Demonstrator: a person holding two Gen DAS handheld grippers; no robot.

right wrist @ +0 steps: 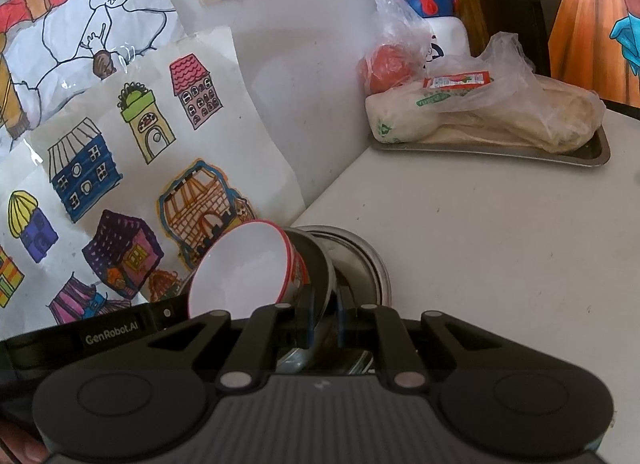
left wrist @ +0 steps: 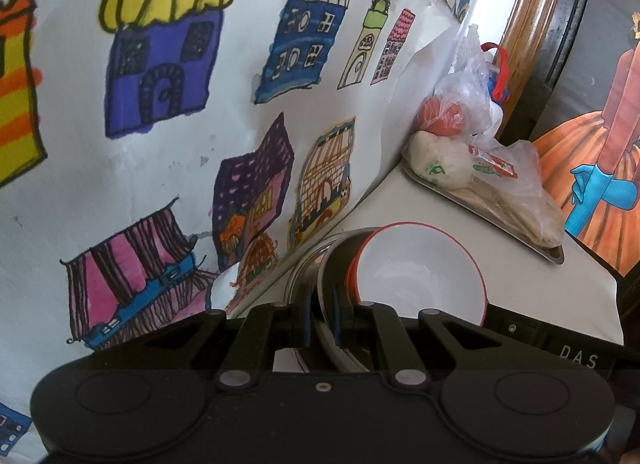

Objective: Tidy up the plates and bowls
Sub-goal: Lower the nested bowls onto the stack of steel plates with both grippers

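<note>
Left wrist view: the left hand-held gripper (left wrist: 322, 322) is clenched on the near rim of a stack of metal plates (left wrist: 320, 264) — the red-rimmed bowl (left wrist: 420, 276) leans tilted on the stack, just right of the fingers. Behind, a tray (left wrist: 554, 254) of bagged food sits well apart on the counter (left wrist: 520, 284).

Right wrist view: the right hand-held gripper (right wrist: 324, 322) is likewise clenched on the stack's rim (right wrist: 376, 264); the bowl (right wrist: 240, 268) tips toward the drawings on the wall (right wrist: 280, 103), just left of the fingers. The step in hand appears to be a 2-handed carry of the stack — the next move calls for keeping it level so the bowl does not slide off.
</note>
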